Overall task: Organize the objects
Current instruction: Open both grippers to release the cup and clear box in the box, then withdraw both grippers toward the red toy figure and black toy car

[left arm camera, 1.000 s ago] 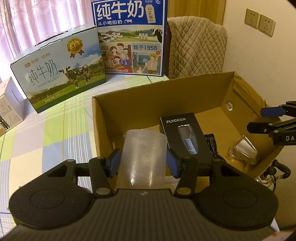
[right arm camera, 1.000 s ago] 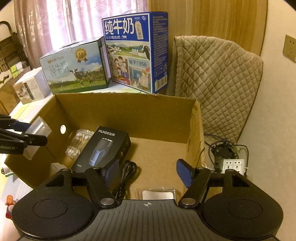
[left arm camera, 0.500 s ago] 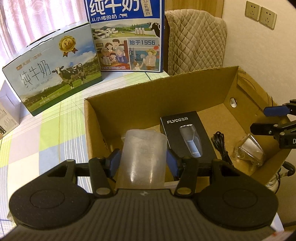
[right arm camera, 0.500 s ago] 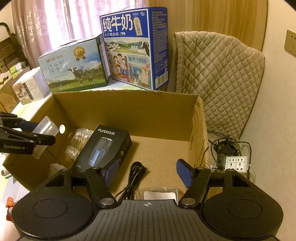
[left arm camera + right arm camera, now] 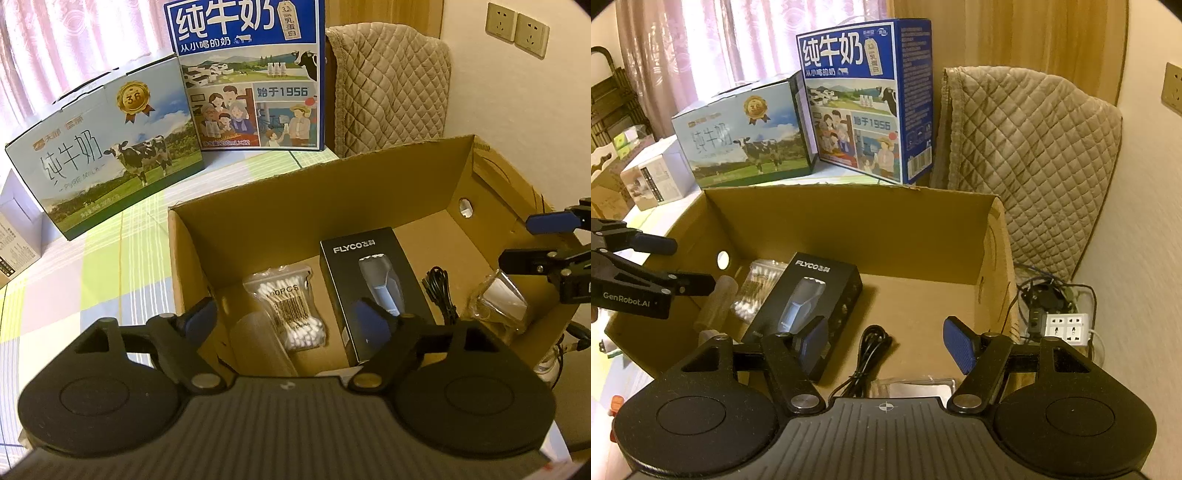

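An open cardboard box (image 5: pixel 314 192) (image 5: pixel 849 229) stands on a checked tablecloth. A clear plastic cup (image 5: pixel 258 343) (image 5: pixel 716 302) lies on its side at the box's left end, beside a bag of cotton swabs (image 5: pixel 291 306) (image 5: pixel 757 288). A black FLYCO shaver box (image 5: pixel 369 280) (image 5: pixel 812 291), a black cable (image 5: pixel 439 291) (image 5: pixel 871 347) and a clear plastic packet (image 5: pixel 502 299) (image 5: pixel 912 387) also lie inside. My left gripper (image 5: pixel 286 314) hangs open and empty above the cup. My right gripper (image 5: pixel 886 336) is open and empty over the box's right end.
Two milk cartons, a pale one (image 5: pixel 110 158) and a tall blue one (image 5: pixel 251 74), stand behind the box. A quilted cover (image 5: pixel 1027 162) drapes to the right. A white power strip (image 5: pixel 1067 325) with cables lies low beside the box's right wall. A small white box (image 5: pixel 653 177) sits far left.
My left gripper has opened and let go of the clear cup, which now lies in the box's left end. The swab bag has come into view. The right gripper stays open.
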The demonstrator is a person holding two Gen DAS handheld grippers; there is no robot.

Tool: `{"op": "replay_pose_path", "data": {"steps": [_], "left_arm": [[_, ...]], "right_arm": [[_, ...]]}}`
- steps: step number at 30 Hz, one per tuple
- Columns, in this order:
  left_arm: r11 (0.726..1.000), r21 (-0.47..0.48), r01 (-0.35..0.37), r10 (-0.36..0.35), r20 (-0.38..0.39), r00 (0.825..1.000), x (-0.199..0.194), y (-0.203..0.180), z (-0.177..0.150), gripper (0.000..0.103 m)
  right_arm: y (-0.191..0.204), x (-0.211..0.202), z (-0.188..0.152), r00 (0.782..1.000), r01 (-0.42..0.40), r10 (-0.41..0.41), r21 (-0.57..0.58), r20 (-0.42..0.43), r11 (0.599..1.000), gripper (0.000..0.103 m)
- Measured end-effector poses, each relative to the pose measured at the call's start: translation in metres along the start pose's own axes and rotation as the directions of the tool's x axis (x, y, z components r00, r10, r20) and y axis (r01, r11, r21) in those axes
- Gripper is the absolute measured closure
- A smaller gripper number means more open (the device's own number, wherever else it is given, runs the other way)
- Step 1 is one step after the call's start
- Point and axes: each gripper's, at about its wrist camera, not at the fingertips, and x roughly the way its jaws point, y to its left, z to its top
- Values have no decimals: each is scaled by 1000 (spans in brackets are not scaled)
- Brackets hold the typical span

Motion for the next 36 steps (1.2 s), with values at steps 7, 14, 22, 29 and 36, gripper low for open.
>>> {"op": "replay_pose_path", "data": {"steps": [7,14,22,29,36], "left_arm": [[1000,-15,12,-11,28,1000,-17,1,-3,17],[999,-31,18,-16,69,997,-46,6,-13,12],[998,-61,16,-9,117,993,-87,18,-34,3],[996,-92,16,-2,148,989,-118,31,-52,1],[993,-119,20,-1,152,988,-138,42,-73,1]], "right_arm": [[9,-8,-2,1000,-6,6,3,13,1000,37],[13,-28,-7,999,-19,16,60,48,998,36],[17,-58,-16,995,-24,14,113,94,993,36],[27,-77,-31,993,-40,24,136,117,990,36],[47,-91,-44,993,-49,32,142,117,989,36]]}}
